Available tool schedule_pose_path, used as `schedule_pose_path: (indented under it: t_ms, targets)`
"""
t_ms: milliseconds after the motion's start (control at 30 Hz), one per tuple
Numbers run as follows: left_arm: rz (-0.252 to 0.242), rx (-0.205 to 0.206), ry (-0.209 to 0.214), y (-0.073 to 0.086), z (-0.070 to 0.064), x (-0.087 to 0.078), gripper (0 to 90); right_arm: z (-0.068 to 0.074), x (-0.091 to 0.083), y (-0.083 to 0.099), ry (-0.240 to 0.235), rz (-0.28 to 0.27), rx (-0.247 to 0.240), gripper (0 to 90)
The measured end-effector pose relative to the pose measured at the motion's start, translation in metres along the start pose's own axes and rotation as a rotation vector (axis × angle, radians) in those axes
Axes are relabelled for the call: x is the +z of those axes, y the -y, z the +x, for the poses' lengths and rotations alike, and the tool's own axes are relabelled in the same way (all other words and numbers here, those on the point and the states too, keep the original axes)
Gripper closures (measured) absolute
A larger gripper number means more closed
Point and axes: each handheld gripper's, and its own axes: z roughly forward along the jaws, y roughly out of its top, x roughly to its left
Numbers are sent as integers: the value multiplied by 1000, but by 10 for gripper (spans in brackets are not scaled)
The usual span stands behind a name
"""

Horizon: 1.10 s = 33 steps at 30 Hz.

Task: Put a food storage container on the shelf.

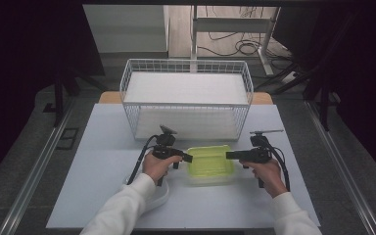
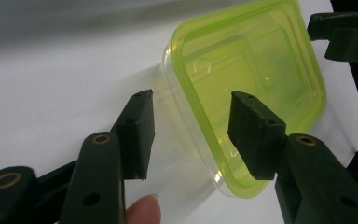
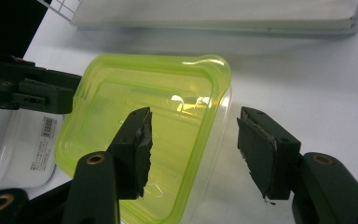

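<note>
Yellow-green lid tops the clear box (image 1: 209,165) between my left hand-held gripper (image 1: 188,157) and right hand-held gripper (image 1: 229,155), both open; the right gripper view reveals a white container (image 3: 18,147).

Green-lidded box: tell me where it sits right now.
In the high view the green-lidded box sits on the table near the middle, between the left claw and right claw, just in front of the wire basket.

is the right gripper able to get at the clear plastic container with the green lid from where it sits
Probably yes. The right gripper is open, its jaws straddling the near edge of the clear plastic container with the green lid, nothing between them. The left gripper sits at the opposite side, not blocking.
</note>
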Motion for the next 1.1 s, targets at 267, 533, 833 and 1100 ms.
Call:
schedule_pose_path:
  t_ms: [267, 533, 833, 1100]
  targets:
    - [16, -11, 28, 0, 1, 5, 559, -7, 2, 2, -24, 12, 37, 492]
    - [29, -12, 47, 0, 1, 8, 655, -10, 8, 4, -66, 45, 63, 599]
    - [20, -32, 69, 0, -1, 8, 718, -14, 6, 6, -90, 57, 98, 728]
    - [-12, -17, 70, 1, -4, 2, 772, -10, -1, 6, -99, 39, 86, 771]
